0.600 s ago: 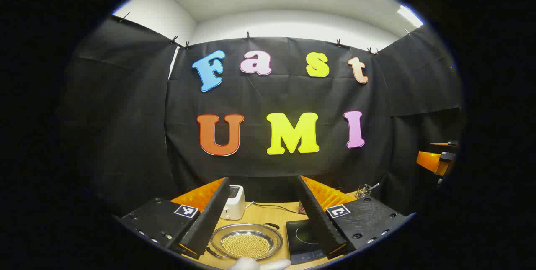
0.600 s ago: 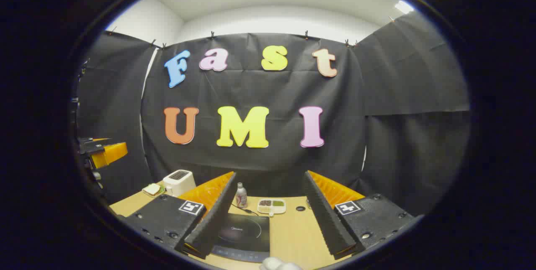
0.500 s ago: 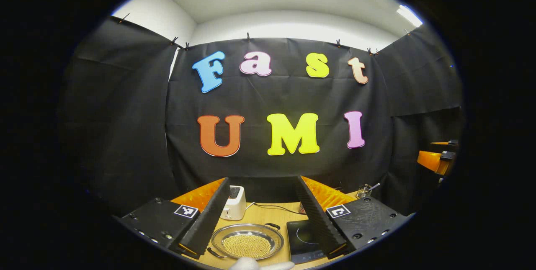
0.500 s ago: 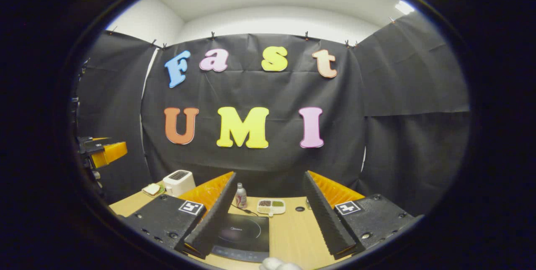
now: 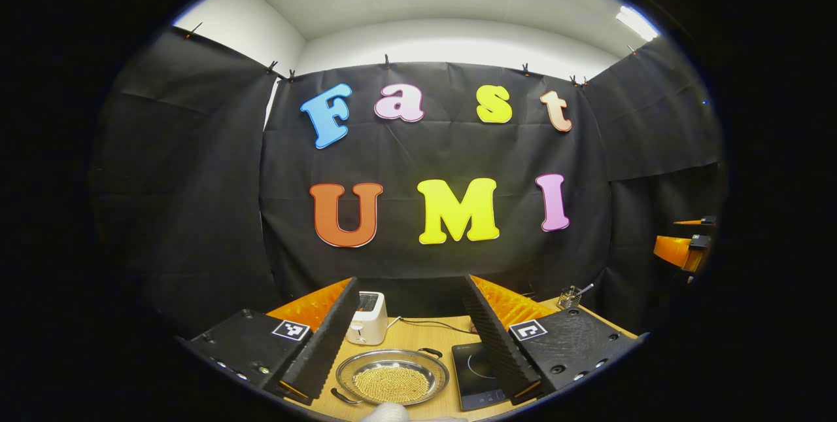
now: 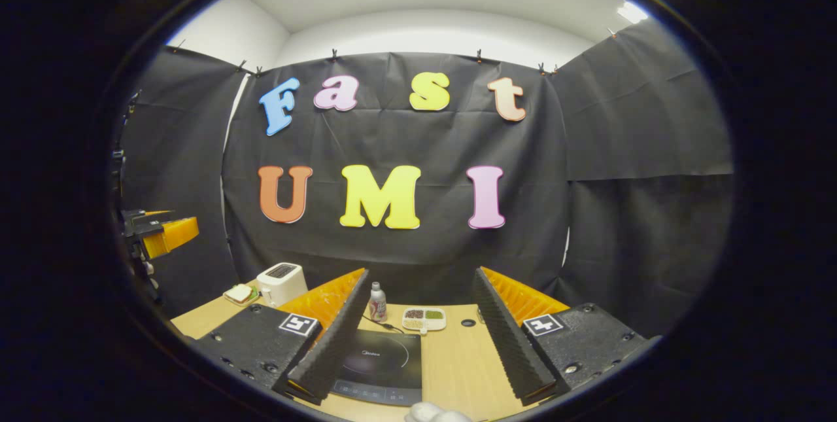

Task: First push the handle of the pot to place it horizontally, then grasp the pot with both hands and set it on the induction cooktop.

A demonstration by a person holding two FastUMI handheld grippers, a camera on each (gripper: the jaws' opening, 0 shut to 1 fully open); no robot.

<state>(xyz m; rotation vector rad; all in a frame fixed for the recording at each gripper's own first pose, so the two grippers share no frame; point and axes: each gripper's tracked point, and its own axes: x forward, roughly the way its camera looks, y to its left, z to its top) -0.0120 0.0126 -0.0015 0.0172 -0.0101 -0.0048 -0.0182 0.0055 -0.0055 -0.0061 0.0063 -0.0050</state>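
Note:
A shallow steel pot (image 5: 392,379) filled with small yellow grains sits on the wooden table (image 5: 418,337). Its black handles point toward the back right and the front left. The black induction cooktop (image 5: 479,375) lies just right of the pot and appears again in the right gripper view (image 6: 386,366). My left gripper (image 5: 409,350) hangs open above the table, with the pot in the gap between its fingers and apart from them. My right gripper (image 6: 422,337) is open above the cooktop's right edge, holding nothing.
A white toaster (image 5: 367,318) stands behind the pot, its cable running right. A small bottle (image 6: 376,304) and a divided dish (image 6: 424,320) sit behind the cooktop. A wire holder with a utensil (image 5: 570,298) stands at the back right. A plate with a sandwich (image 6: 239,294) lies by the toaster.
Both views have shifted slightly: the pot and cooktop sit a little farther right and higher between the left fingers. The grippers' openings are unchanged.

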